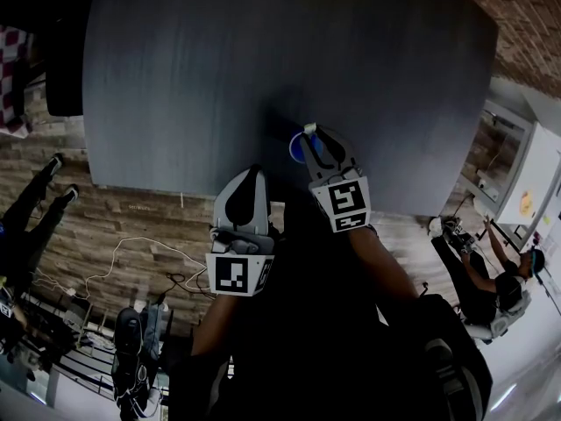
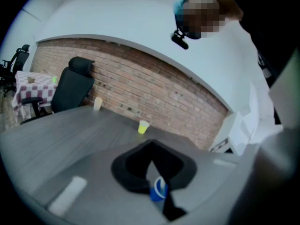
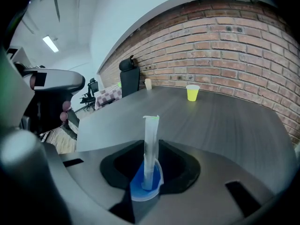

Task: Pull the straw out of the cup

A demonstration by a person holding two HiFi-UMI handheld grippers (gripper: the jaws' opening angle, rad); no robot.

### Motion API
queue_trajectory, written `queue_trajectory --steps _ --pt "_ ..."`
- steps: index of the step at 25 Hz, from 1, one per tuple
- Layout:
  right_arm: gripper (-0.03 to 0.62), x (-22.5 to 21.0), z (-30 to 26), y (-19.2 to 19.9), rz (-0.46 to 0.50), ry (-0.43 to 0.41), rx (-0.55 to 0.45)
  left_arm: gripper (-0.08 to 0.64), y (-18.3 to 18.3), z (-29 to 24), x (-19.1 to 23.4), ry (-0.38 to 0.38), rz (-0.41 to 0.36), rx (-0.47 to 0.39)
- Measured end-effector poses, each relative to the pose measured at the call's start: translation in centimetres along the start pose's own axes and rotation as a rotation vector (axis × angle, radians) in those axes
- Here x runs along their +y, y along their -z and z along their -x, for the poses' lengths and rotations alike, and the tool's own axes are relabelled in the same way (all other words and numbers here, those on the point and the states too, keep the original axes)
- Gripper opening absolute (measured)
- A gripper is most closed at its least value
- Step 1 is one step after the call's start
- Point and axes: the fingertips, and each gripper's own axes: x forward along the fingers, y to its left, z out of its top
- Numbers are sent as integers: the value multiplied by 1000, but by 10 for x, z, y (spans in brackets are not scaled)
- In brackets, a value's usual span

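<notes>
Right fingers [image 1: 344, 154] clasp the blue cup [image 3: 140, 190], straw [image 3: 151, 144] upright inside; left fingers [image 1: 245, 202], together and empty, likely must open and pinch it.

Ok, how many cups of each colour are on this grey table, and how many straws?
1 blue plastic cup
1 yellow plastic cup
1 pale cream cup, far off and small
1 translucent white straw, standing in the blue one
Total: 4 things (3 cups, 1 straw)
</notes>
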Motion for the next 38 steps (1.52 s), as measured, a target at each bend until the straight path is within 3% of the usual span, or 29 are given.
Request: queue_trajectory --steps 38 --pt "44 0 8 -3 -5 64 -35 5 3 16 7 -2 10 -16"
